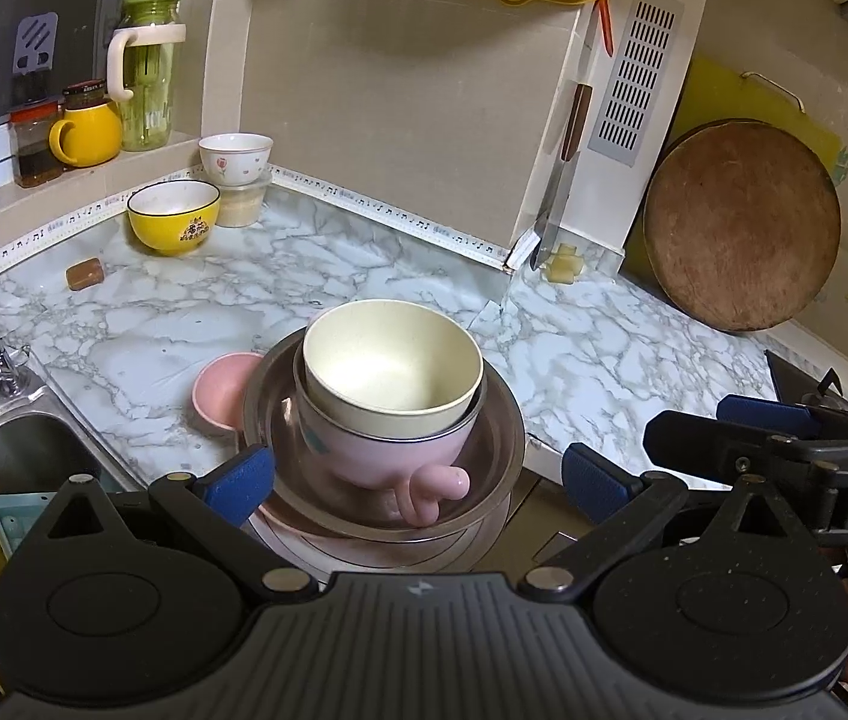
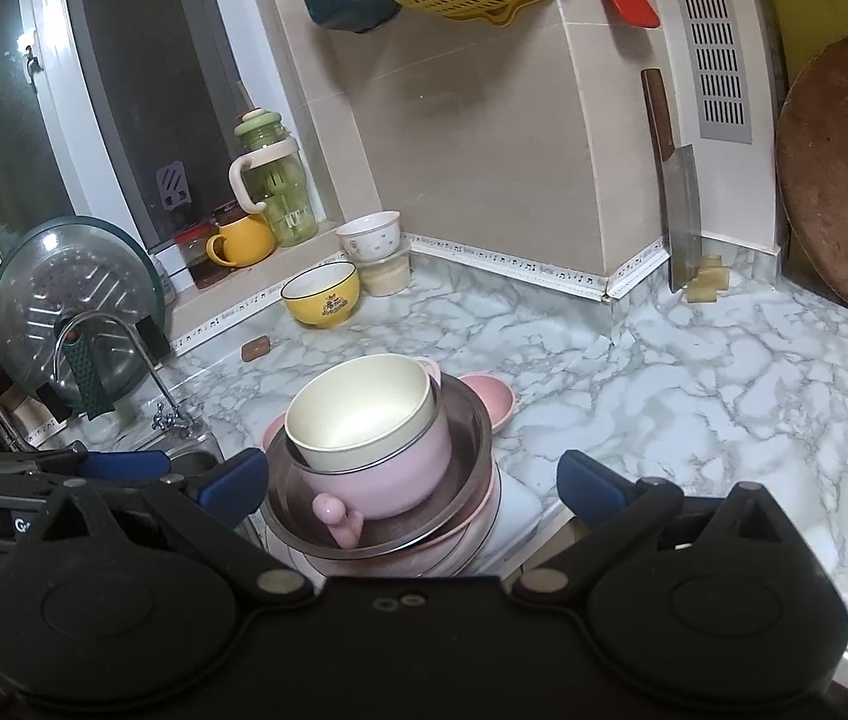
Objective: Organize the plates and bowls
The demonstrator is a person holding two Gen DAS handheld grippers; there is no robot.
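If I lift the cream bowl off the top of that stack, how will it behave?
The cream bowl sits tilted and loose in the pink cup, so it should lift free easily. It looks matte and thin-walled, probably light. Its smooth rim may slip in the left claw.

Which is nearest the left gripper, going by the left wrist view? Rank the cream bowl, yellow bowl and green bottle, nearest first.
1. Cream bowl, top of the stack, just ahead of the left gripper.
2. Yellow bowl, back left on the counter.
3. Green bottle, on the window ledge, far left.

cream bowl (image 1: pixel 392 369) in mug (image 1: pixel 384 450) | mug in steel basin (image 1: pixel 499 450) | small bowl (image 1: pixel 221 389) left of the basin
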